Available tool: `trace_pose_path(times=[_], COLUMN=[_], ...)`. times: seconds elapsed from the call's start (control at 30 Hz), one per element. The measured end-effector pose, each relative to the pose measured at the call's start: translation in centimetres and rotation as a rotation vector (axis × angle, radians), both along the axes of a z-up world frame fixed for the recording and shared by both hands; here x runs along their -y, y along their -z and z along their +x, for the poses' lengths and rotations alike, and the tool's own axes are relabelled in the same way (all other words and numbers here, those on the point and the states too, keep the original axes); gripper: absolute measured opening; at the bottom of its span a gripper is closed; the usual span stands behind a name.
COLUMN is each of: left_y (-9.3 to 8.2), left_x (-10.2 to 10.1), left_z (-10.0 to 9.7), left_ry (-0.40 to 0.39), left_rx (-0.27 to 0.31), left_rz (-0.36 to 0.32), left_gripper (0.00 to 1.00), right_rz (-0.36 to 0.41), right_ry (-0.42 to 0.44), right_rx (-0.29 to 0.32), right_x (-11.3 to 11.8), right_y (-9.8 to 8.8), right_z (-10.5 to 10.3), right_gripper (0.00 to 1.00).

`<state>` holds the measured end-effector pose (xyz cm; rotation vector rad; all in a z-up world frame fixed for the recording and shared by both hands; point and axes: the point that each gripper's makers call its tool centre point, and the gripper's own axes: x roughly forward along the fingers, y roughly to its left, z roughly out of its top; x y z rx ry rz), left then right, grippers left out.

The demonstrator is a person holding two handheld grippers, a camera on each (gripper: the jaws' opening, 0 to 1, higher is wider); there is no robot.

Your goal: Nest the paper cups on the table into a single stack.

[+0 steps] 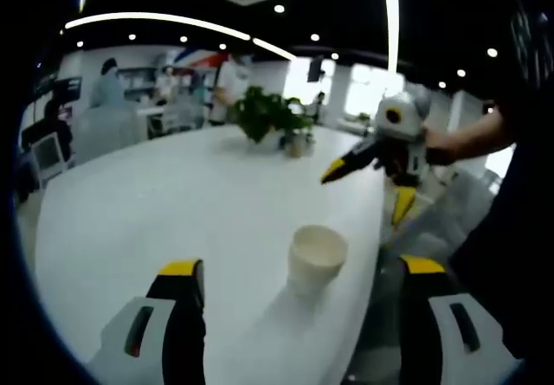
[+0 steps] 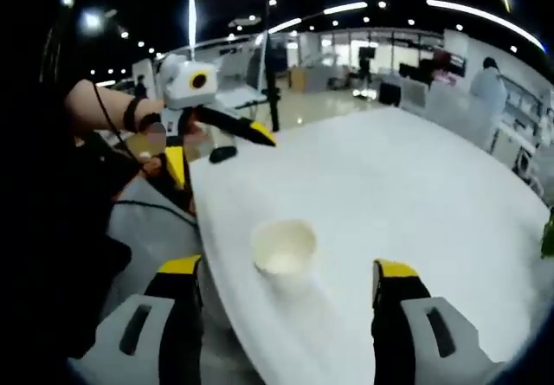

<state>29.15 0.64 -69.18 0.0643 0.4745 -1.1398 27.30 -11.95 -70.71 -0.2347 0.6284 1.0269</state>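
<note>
One white paper cup (image 1: 316, 255) stands upright, mouth up, near the edge of the white table (image 1: 173, 195). My left gripper (image 1: 301, 268) is open, and the cup is just ahead of its yellow-tipped jaws, untouched. From the opposite side my right gripper (image 2: 286, 268) faces the same cup (image 2: 283, 247), also open and a little short of it. In the left gripper view the right gripper (image 1: 367, 190) hangs above the table edge, jaws apart. In the right gripper view the left gripper (image 2: 219, 150) is held by a hand, jaws spread.
A potted plant (image 1: 268, 112) stands at the far middle of the table. Its leaves also show at the table's right side (image 2: 547, 229). The table edge (image 2: 216, 255) runs close beside the cup. People and desks are in the background.
</note>
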Motion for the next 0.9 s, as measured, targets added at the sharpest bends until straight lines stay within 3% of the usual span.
trace_pose_path(times=[0.17,0.37,0.6,0.9], left_y=[-0.1,-0.2,0.2,1.4], left_x=[0.2,0.3,0.6,0.1], left_z=[0.0,0.0,-0.5,-0.2], left_ry=[0.006,0.007,0.026,0.018], left_rx=[0.002,0.002,-0.001,0.009], left_rz=[0.003,0.004,0.014,0.049], left_gripper=[0.91,0.91,0.92,0.90], right_rz=[-0.033,-0.030,-0.048,-0.098], right_ry=[-0.013,0.006,-0.005,-0.026], right_rx=[0.005,-0.005,0.014,0.014], right_x=[0.5,0.8,0.9,1.2], right_y=[0.7,1.4,1.6,3.3], right_z=[-0.6,-0.9,-1.2,-1.6], right_gripper=[0.85,1.00,1.00,0.98])
